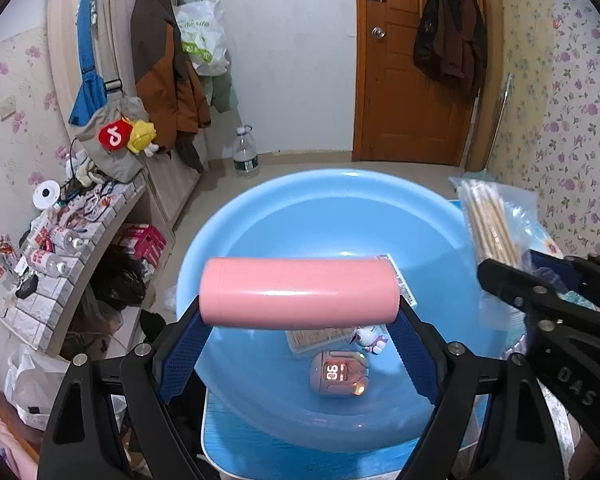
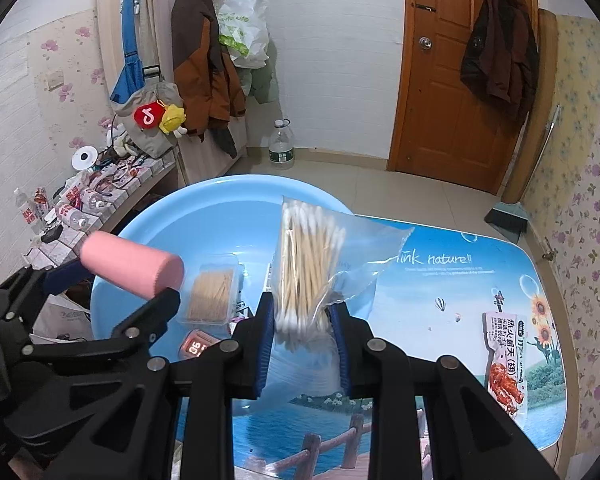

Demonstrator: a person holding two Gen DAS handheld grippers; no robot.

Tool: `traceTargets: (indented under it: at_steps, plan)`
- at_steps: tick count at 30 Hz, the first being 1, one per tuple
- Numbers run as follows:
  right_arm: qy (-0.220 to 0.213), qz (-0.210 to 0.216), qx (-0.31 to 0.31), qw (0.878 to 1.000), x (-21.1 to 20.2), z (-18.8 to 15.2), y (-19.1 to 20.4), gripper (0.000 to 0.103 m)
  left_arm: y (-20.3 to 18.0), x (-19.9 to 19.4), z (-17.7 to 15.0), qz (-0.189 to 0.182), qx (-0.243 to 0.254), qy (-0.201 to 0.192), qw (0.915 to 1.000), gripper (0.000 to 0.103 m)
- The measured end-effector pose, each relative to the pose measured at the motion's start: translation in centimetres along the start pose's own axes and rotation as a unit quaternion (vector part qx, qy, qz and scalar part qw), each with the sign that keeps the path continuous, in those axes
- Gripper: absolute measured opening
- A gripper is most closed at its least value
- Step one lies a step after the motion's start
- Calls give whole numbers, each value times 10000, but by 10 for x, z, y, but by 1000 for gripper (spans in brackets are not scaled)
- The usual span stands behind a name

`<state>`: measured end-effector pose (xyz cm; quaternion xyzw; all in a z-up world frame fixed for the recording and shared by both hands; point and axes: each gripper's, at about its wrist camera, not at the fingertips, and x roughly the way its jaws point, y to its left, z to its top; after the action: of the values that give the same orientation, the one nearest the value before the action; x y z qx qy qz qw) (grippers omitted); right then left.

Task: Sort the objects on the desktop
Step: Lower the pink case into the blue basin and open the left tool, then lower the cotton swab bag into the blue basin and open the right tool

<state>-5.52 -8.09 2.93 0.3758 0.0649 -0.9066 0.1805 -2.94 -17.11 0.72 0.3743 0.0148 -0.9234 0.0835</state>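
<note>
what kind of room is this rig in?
Most likely a lived-in home room, not a lab: coats hang on the wall, floral wallpaper, a wooden door, and a cluttered shelf beside the small table.

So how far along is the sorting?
Already in the basin: toothpick box, a small device with a lit display and a figurine. In hand: left gripper holds the pink cylinder over the basin; right gripper holds the swab bag. Left: the snack packet on the table.
</note>
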Motion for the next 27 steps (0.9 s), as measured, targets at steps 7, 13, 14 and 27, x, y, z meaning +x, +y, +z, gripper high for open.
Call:
traceTargets:
  at_steps: [7, 13, 14, 27]
  plan:
    - [75, -33, 27, 10000, 5, -2, 0, 28, 6, 4, -1, -50, -62, -9, 10000, 88]
    - [74, -17, -13, 10000, 4, -2, 3, 28, 12, 0, 0, -12, -112, -80, 9999, 88]
    - [71, -17, -16, 10000, 4, -2, 3, 28, 13, -1, 0, -13, -121, -95, 9999, 88]
    - [64, -34, -54, 10000, 3, 0, 5, 27, 17, -9, 0, -27, -175, -184, 9997, 88]
